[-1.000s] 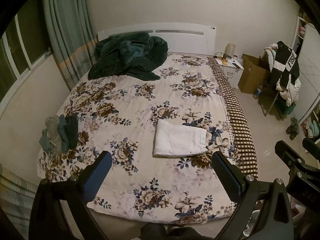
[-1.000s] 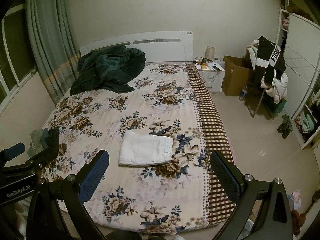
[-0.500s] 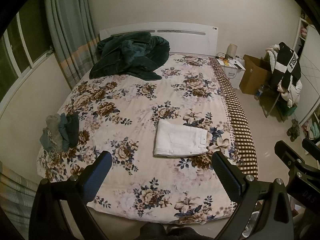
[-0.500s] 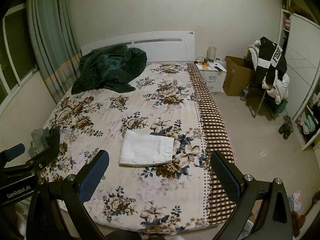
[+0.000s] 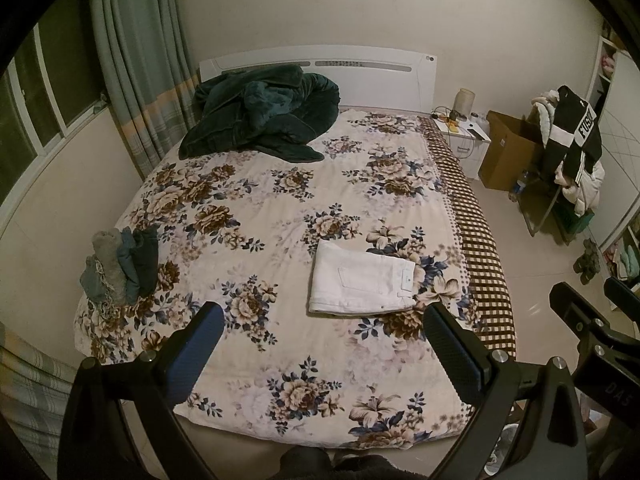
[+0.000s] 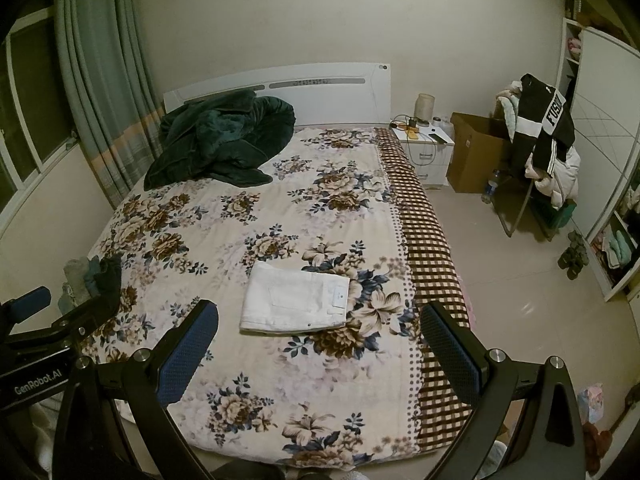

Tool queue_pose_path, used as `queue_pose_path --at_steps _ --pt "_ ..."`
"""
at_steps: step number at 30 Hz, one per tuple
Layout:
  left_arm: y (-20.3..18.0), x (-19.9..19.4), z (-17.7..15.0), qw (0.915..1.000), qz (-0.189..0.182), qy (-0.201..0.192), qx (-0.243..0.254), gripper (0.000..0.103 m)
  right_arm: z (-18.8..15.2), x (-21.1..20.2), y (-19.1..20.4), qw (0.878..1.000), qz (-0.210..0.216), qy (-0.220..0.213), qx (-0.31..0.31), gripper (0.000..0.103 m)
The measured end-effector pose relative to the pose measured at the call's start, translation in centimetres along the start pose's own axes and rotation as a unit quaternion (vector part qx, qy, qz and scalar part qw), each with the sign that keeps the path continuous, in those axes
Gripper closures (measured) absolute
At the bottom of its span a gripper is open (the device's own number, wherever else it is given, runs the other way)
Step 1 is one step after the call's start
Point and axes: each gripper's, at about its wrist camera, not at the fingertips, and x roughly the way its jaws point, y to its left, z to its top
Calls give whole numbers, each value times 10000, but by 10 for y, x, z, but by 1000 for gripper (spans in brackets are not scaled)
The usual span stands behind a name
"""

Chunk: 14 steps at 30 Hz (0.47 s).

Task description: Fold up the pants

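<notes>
The fingers (image 5: 200, 344) of the left gripper (image 5: 320, 344) are standing wide apart with nothing between them, and the fingers (image 6: 192, 340) of the right gripper (image 6: 320, 340) are spread just as wide and just as empty. Both grippers are hanging off the near end of the bed (image 5: 248, 216), well clear of the cloth.

The white pants (image 5: 360, 284) are lying on the flowered cover, right of the bed's middle and toward its near end, close to the checked border (image 5: 480, 240). They are resting as a flat, squared packet, its long axis running left to right across the bed, the waistband with its small label at the right end and the doubled edge along the near side. In the right wrist view the pants (image 6: 296, 300) are sitting ahead and slightly left of centre between the fingers; in the left wrist view they are sitting ahead and a little right of centre. Neither gripper is clearly nearer; the packet is lying far of both, roughly between their two lines of sight.

Judging by the tidy shape, the folding is looking finished or nearly so; any further move would call for a straight reach forward.

A small pile of grey and blue clothes (image 5: 120, 268) is sitting at the near left edge, and a dark green blanket (image 5: 260, 116) is heaped at the far end.
</notes>
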Motion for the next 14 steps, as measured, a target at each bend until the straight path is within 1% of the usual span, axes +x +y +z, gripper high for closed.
queue_pose_path --at_steps 14 --pt "2 -8 4 9999 24 -86 -54 1 -2 -1 0 10000 -9 -7 10 0"
